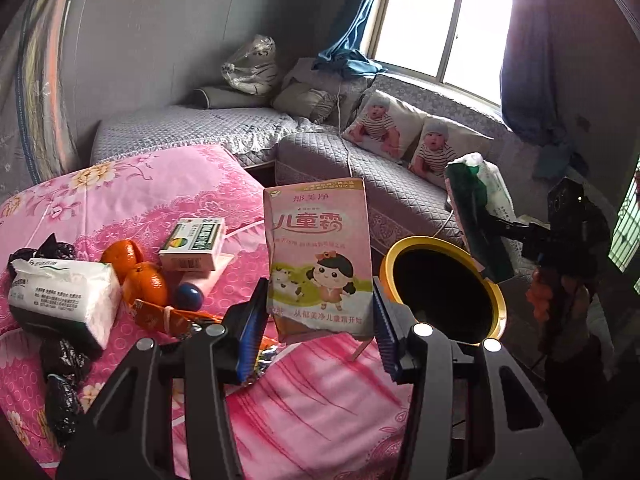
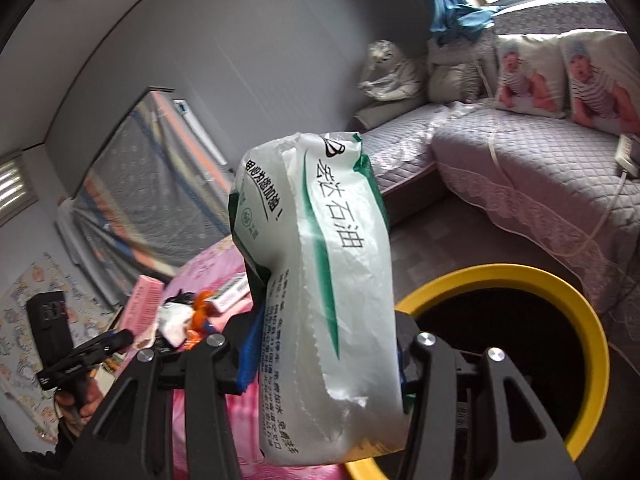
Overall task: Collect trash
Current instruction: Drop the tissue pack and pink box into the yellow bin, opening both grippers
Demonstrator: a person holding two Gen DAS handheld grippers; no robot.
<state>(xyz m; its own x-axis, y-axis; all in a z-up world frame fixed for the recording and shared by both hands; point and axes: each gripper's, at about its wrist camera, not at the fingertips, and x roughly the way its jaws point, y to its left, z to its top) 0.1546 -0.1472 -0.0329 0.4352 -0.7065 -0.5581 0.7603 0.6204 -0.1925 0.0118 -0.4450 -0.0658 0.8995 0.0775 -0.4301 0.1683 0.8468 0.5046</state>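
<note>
My left gripper (image 1: 318,322) is shut on a pink children's cream packet (image 1: 320,256) and holds it upright above the pink tablecloth (image 1: 312,400). The yellow-rimmed bin (image 1: 444,288) stands just right of it. My right gripper (image 2: 324,354) is shut on a white and green plastic wrapper (image 2: 320,280) and holds it beside the bin's rim (image 2: 532,284). In the left wrist view the right gripper and its wrapper (image 1: 486,188) are behind the bin. On the table lie black bags (image 1: 60,380), an orange wrapper (image 1: 160,316) and a tissue pack (image 1: 60,300).
Two oranges (image 1: 140,276), a blue ball (image 1: 188,296) and a green and white box (image 1: 194,244) lie on the table. A grey corner sofa (image 1: 360,160) with baby-print cushions (image 1: 408,136) stands behind the bin, under a window.
</note>
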